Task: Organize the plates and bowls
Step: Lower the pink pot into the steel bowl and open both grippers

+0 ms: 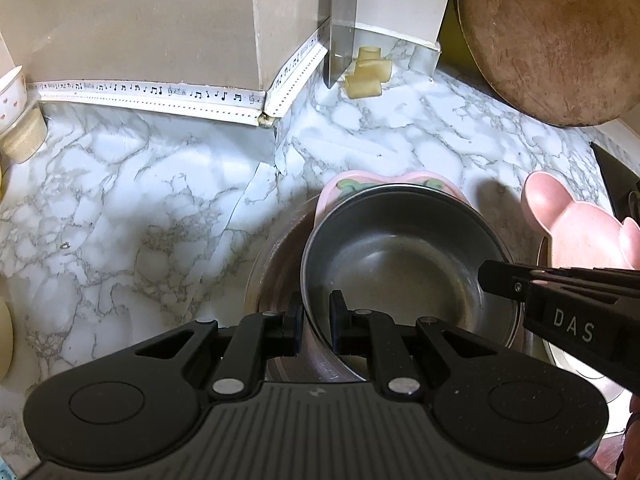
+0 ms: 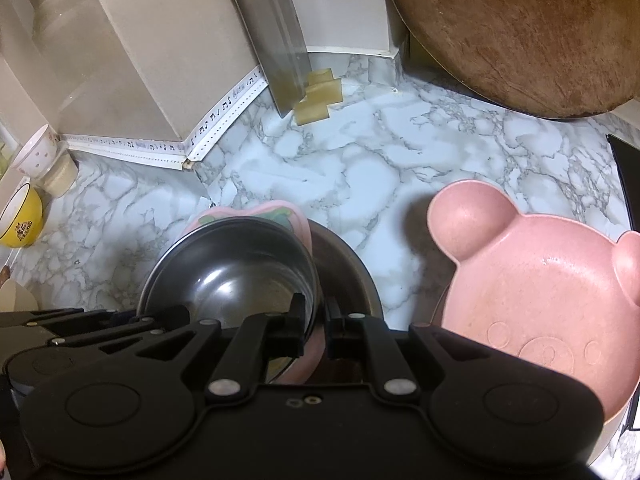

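Note:
A small steel bowl (image 1: 400, 256) (image 2: 236, 272) rests tilted in a pink dish with green trim (image 1: 348, 184) (image 2: 280, 216). Both sit inside a larger steel bowl (image 1: 276, 264) (image 2: 348, 264) on the marble counter. My left gripper (image 1: 316, 314) is shut on the small bowl's near rim, one finger inside and one outside. My right gripper (image 2: 315, 320) is shut on the opposite rim, and the pink dish's edge shows just below its fingers. Each gripper appears in the other's view: the right gripper (image 1: 488, 280), the left gripper (image 2: 176, 314).
A pink bear-shaped bowl (image 2: 540, 292) (image 1: 560, 224) stands right of the stack. A cleaver (image 2: 280, 40) and a round wooden board (image 2: 520, 28) lean on the back wall, with yellowish blocks (image 2: 318, 96) by the blade. A yellow bowl (image 2: 20, 220) and white cup (image 2: 36, 152) sit far left.

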The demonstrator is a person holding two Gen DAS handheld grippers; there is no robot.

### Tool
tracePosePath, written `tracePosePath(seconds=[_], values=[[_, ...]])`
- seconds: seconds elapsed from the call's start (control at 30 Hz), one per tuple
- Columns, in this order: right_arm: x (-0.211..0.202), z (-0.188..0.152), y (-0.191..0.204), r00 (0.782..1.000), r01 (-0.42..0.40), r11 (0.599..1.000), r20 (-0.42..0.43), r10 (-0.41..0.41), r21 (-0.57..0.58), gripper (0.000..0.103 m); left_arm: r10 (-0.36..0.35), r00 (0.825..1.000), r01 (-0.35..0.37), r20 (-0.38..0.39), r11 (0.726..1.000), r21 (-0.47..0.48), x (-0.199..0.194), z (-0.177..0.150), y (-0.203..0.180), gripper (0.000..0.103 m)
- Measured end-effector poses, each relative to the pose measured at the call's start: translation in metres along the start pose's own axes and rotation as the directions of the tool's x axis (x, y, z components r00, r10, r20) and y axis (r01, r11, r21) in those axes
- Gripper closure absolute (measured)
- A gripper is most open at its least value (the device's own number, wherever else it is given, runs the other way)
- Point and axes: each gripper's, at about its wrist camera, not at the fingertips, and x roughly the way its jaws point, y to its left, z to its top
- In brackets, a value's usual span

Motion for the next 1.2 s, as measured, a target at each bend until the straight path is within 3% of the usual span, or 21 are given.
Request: tracePosePath(seconds=[0.23, 0.5, 0.73, 1.2], values=[[0.001, 0.002, -0.001, 1.0, -0.014, 1.0, -0.012, 0.014, 0.017, 0.09, -0.026, 1.0, 0.026, -0.007, 1.0, -0.001, 0.002, 0.002, 0.004, 0.091], [-0.007, 0.002, 0.004, 1.0, -0.022, 1.0, -0.001, 0.022, -0.007, 0.08, -0.057, 0.998, 0.057, -0.006, 0.998, 0.003, -0.002, 0.002, 0.009, 0.088], [-0.016, 0.001, 0.012, 0.999, -0.03, 0.999, 0.018, 0.031, -0.035, 0.065, -0.074, 0.997, 0.074, 0.026, 0.997, 0.006, -0.015, 0.0, 0.015, 0.088], [-0.049, -0.001, 0.042, 0.992, -0.053, 0.986, 0.101, 0.07, -0.155, 0.053, -0.087, 0.989, 0.089, 0.121, 0.996, -0.006, -0.054, -0.009, 0.041, 0.086]])
